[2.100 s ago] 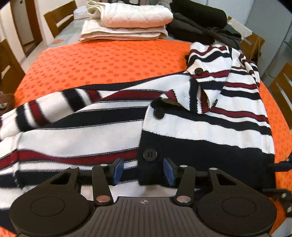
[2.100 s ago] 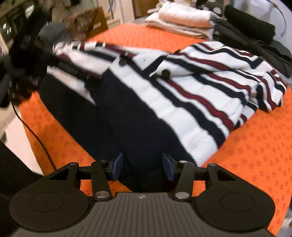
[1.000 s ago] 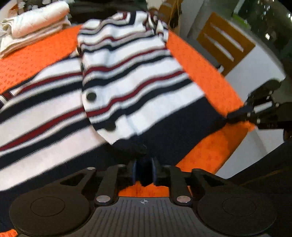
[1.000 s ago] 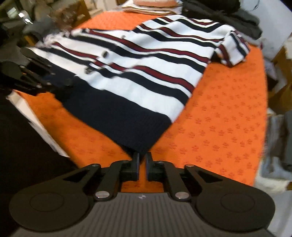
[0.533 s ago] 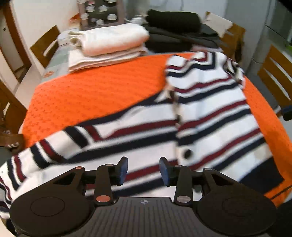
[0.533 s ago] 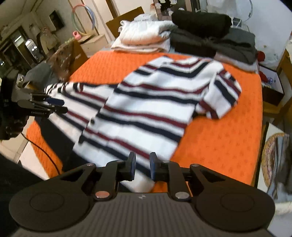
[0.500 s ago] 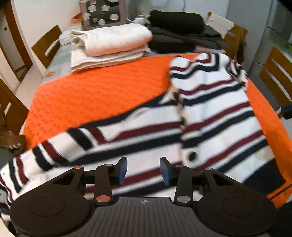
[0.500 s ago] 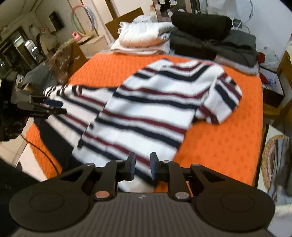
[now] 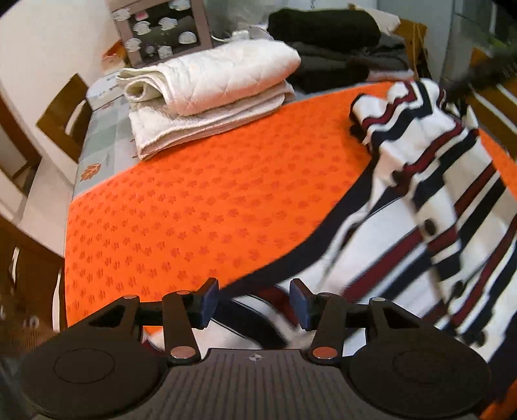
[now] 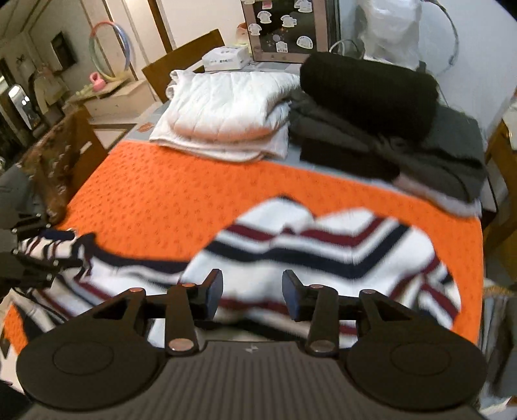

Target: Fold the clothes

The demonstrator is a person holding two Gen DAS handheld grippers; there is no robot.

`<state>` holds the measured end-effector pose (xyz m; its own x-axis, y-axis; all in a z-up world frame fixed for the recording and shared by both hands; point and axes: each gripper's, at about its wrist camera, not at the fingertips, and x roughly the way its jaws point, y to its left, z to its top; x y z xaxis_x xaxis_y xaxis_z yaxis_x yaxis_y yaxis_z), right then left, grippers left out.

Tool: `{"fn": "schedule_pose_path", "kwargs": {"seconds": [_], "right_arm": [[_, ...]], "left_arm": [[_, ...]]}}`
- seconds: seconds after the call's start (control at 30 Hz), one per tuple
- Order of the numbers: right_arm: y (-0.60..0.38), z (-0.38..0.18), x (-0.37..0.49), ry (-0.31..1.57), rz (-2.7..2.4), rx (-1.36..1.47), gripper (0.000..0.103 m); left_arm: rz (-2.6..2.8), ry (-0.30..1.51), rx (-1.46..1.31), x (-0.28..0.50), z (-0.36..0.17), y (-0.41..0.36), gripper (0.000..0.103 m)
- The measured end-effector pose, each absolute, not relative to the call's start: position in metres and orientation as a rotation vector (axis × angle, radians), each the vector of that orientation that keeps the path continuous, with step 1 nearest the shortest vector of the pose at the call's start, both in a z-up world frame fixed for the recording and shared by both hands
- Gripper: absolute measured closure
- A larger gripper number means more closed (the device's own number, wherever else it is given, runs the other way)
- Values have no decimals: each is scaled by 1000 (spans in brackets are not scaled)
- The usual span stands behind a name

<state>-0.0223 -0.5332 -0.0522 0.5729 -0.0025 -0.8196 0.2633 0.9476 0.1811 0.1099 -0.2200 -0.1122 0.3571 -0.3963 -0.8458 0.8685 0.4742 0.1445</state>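
Observation:
A white cardigan with navy and red stripes and dark buttons lies spread on the orange tablecloth, one front panel folded over. My left gripper hovers over its left sleeve near the near table edge. Its jaws are opening, and the sleeve lies below the gap with the pads off it. In the right wrist view my right gripper hangs over the blurred cardigan near its upper part. Its jaws are opening too, with nothing pressed between them. The left gripper shows at that view's left edge.
A folded white quilt and a pile of black and grey clothes sit along the far side of the table. Wooden chairs stand around it. A framed board and a tissue box lie behind.
Both grippers let go of the dark hem that they pinched a second ago and now stand open. The left swung over the left sleeve; the right moved up over the cardigan's body.

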Motion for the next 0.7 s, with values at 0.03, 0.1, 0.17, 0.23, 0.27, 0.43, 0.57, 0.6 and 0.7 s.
{"fn": "schedule_pose_path", "kwargs": {"seconds": [0.03,0.1,0.17,0.23,0.27,0.43,0.57,0.6,0.7], "right_arm": [[-535,-53,-11,958,-165,293,49],[-541,-58,12,967,-173,286,48],[-545,-64,32,980,-179,279,47],[-550,-73,53,1003,-187,272,46],[-553,-78,63,1015,-191,268,46],[-559,-102,97,1087,-208,218,45],[-563,-125,107,1170,-187,194,57],[-564,-126,103,1168,-183,198,79],[-567,-116,84,1121,-172,239,94]], "left_arm": [[-912,847,676,115,-117,-221,51],[-943,854,706,125,-125,-224,50],[-974,866,725,132,-132,-227,49],[-999,877,727,137,-136,-229,48],[-1009,885,726,139,-139,-230,47],[-1028,903,696,145,-143,-230,41],[-1031,939,649,147,-146,-225,40],[-1030,946,634,147,-146,-223,40],[-1024,957,590,145,-147,-218,40]]}}
